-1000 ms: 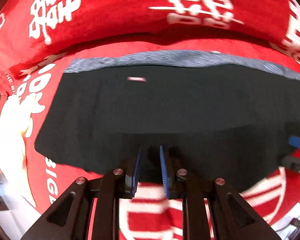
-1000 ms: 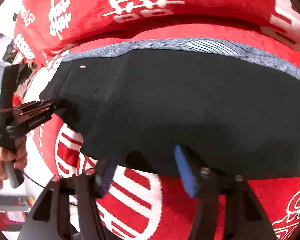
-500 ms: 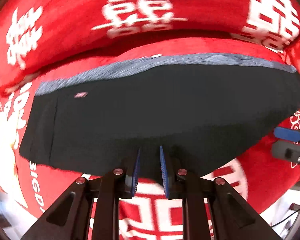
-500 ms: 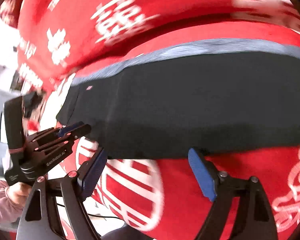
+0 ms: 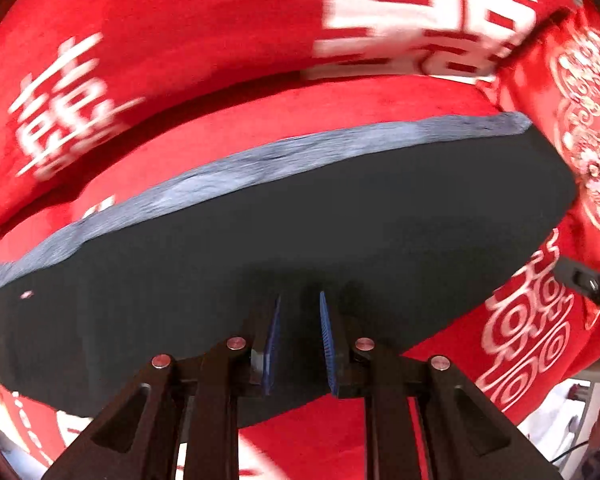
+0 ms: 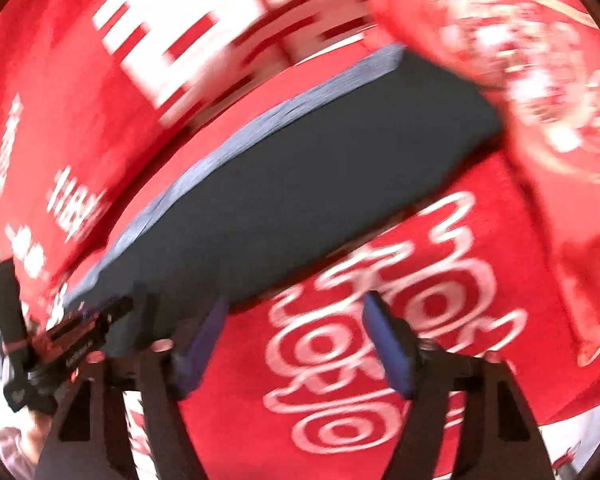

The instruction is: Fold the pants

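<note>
The left hand-held gripper (image 5: 298, 340) at the frame's lower centre is clamping the near hem of the dark pants (image 5: 300, 240), lying across a red blanket (image 5: 180, 60). The right hand-held gripper (image 6: 296, 344) is standing open with nothing between its jaws, which have just been closing.

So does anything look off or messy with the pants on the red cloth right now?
Nothing stands out. The dark pants lie flat and smooth on the red cloth, grey waistband straight along the far edge.
</note>
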Available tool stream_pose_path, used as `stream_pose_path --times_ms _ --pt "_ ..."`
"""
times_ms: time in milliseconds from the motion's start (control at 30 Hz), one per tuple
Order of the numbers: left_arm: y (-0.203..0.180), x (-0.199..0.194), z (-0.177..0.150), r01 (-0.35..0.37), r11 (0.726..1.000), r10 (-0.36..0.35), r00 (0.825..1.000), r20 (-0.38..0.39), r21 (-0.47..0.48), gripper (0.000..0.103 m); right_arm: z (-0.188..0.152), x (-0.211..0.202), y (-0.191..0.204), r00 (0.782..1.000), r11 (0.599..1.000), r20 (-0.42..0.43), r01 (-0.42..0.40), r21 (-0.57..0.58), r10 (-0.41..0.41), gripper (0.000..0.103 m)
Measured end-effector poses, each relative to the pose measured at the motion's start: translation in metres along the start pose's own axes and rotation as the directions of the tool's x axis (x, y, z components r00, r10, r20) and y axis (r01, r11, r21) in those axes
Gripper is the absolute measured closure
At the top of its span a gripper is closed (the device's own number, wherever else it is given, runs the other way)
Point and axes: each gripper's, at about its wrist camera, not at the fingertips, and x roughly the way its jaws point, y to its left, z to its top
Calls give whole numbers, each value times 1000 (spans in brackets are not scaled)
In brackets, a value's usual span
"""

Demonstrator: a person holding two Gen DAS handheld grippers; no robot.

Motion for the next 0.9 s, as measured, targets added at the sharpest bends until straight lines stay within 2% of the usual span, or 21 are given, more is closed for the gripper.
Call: stream_pose_path --times_ms 67,167,267,300,333,367,433,567,667,733,800,900 --pt "-23 5 8 0 1000 0 1000 5 29 83 11 -2 -16 999 999 27 30 31 -31 46" --pt "-48 13 21 8 999 -9 1000 12 38 83 31 3 -38 994 993 53 91 76 -96 47" --pt "-64 23 32 -12 999 11 1000 22 33 83 46 12 -60 991 984 59 111 143 -120 47" --pt "-67 28 34 -24 999 24 1000 18 32 83 51 15 -67 991 980 65 102 171 -115 57" --pt "-67 31 34 -30 999 30 999 16 28 83 55 16 -71 992 979 75 88 186 -104 72" --pt "-68 33 34 -34 999 34 999 18 25 83 59 15 -74 993 981 89 64 184 -82 94" --pt "-69 33 34 -46 998 45 999 27 31 83 65 11 -71 991 986 111 55 157 -73 94" --pt "-75 36 33 -60 997 59 998 30 40 83 72 8 -57 985 994 132 106 32 -109 94" --pt "-77 36 33 -67 997 66 997 30 44 83 72 24 -67 988 990 63 136 44 -138 94" --pt "-78 37 33 -65 997 63 998 29 47 83 70 19 -76 989 989 67 125 74 -129 90" --pt "-76 37 33 -58 997 57 998 25 46 83 66 14 -77 988 988 58 136 75 -140 78" --pt "-76 38 34 -55 998 54 998 17 44 83 59 2 -81 991 989 54 119 90 -125 78"
